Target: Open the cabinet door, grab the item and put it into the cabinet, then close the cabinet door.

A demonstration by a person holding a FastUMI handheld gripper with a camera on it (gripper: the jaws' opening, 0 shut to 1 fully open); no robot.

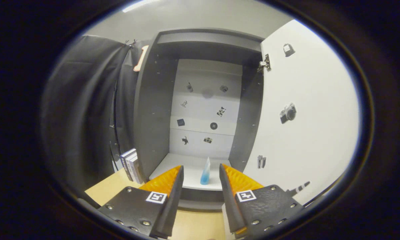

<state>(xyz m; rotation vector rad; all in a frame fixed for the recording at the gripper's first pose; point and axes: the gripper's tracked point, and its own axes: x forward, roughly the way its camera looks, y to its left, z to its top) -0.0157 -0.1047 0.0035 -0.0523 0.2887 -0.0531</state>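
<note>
A tall grey cabinet [153, 110] stands open in front of me, with a white back wall and a white floor [173, 166]. Its white door [306, 110] is swung wide to the right, hinge near the top. A small bottle [205, 172] with a blue base and pale pointed top stands upright on the cabinet floor, near the front edge. My gripper [201, 173] is open; the bottle shows in the gap just beyond the fingertips, and neither finger touches it.
The cabinet rests on a light wooden tabletop [109, 190]. A few books [131, 165] stand upright against the cabinet's left outer wall. Black cloth hangs on the left. Small picture stickers dot the back wall and the door.
</note>
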